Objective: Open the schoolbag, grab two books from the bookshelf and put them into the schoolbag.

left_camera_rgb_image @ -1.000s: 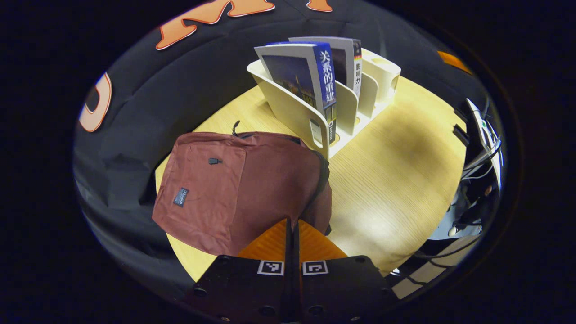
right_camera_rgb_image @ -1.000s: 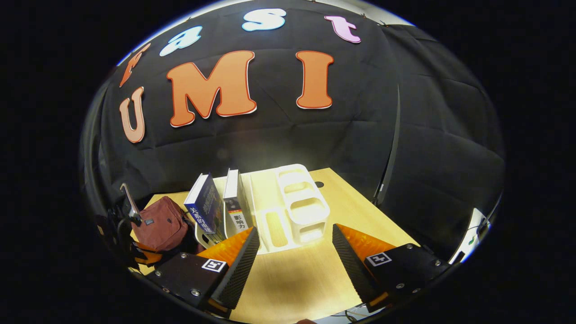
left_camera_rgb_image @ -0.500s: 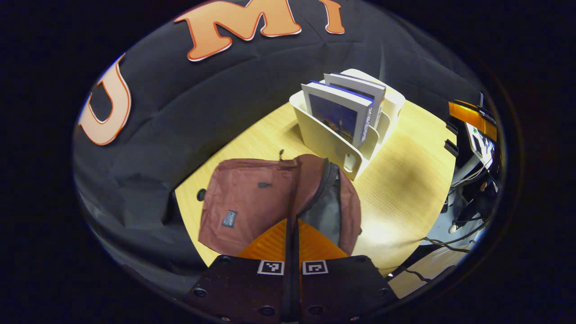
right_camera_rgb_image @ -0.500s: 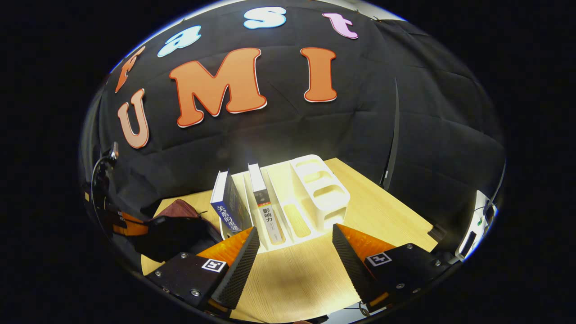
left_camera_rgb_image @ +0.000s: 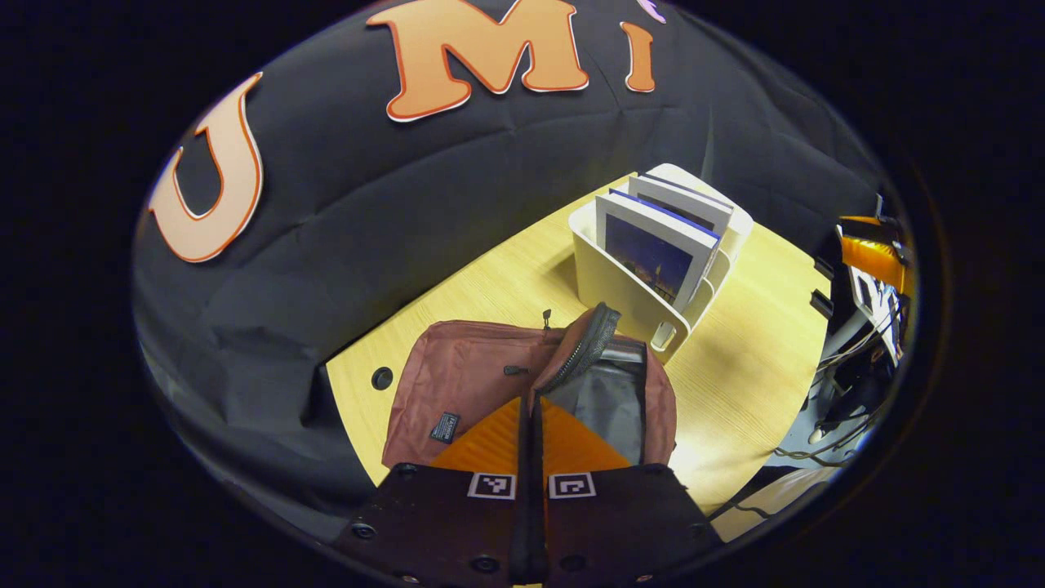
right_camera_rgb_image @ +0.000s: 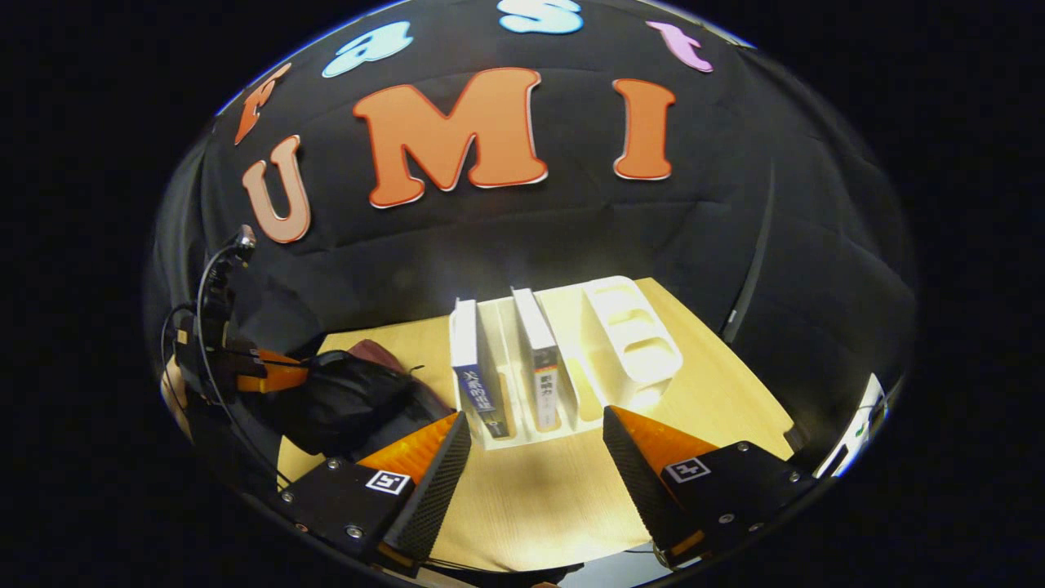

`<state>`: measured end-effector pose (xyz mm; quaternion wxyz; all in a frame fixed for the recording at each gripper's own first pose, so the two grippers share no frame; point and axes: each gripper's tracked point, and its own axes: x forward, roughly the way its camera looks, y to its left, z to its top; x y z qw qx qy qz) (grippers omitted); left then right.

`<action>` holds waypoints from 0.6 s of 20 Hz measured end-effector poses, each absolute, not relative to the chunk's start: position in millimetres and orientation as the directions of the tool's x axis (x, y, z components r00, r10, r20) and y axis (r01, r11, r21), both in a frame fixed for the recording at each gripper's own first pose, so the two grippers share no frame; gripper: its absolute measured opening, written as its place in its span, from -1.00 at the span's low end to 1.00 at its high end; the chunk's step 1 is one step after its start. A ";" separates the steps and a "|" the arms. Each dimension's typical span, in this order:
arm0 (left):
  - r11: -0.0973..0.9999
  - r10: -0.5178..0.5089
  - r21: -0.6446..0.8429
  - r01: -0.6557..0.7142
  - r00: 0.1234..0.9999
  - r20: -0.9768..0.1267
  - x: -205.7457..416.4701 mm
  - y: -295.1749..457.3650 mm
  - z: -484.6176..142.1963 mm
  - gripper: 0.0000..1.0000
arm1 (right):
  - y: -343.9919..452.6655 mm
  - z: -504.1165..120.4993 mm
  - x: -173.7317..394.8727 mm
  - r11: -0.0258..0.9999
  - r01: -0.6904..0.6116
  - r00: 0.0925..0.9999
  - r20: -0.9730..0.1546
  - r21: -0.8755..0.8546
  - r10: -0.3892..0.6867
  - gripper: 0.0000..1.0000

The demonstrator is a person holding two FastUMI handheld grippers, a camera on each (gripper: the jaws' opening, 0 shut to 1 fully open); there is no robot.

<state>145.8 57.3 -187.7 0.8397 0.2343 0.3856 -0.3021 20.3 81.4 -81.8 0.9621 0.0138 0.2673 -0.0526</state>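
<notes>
The maroon schoolbag (left_camera_rgb_image: pixel 457 380) lies on the wooden table (left_camera_rgb_image: pixel 490 282), its zipped flap pulled up so the grey lining (left_camera_rgb_image: pixel 604 400) shows. My left gripper (left_camera_rgb_image: pixel 531 429) is shut on the flap's edge, holding it up. Behind the bag, the white bookshelf (left_camera_rgb_image: pixel 608 290) holds a blue-covered book (left_camera_rgb_image: pixel 653 253) and a second book (left_camera_rgb_image: pixel 682 204), both upright. In the right gripper view, my right gripper (right_camera_rgb_image: pixel 535 474) is open above the table, facing the blue-spined book (right_camera_rgb_image: pixel 478 380) and the other book (right_camera_rgb_image: pixel 543 371) without touching them. The left gripper (right_camera_rgb_image: pixel 265 371) hovers over the open schoolbag (right_camera_rgb_image: pixel 351 400).
The bookshelf (right_camera_rgb_image: pixel 563 425) ends on its right in a block of small open compartments (right_camera_rgb_image: pixel 633 339). A cable hole (left_camera_rgb_image: pixel 380 378) sits in the table by the bag. Cables and equipment (left_camera_rgb_image: pixel 865 327) hang off the table's right edge. Black cloth backs the table.
My left gripper has lifted, pulling the flap up; the bag's mouth gapes wider and the grey lining shows. The right gripper, still open, has swung to face the two books squarely.
</notes>
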 end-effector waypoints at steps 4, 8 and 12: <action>0.719 -0.339 0.129 0.683 0.506 -0.793 149.0 59.8 -197.7 -0.98 | 122.9 -61.9 59.1 1.000 -0.015 0.781 -0.625 0.003 0.013 0.95; 0.728 -0.334 0.135 0.673 0.519 -0.787 156.4 63.2 -198.1 -0.98 | 149.1 -65.9 111.2 0.997 -0.078 0.667 -0.742 0.030 0.075 0.94; 0.747 -0.339 0.119 0.654 0.528 -0.778 160.5 64.9 -192.3 -0.98 | 155.6 -90.1 167.9 0.998 -0.051 0.560 -0.826 0.035 0.058 0.95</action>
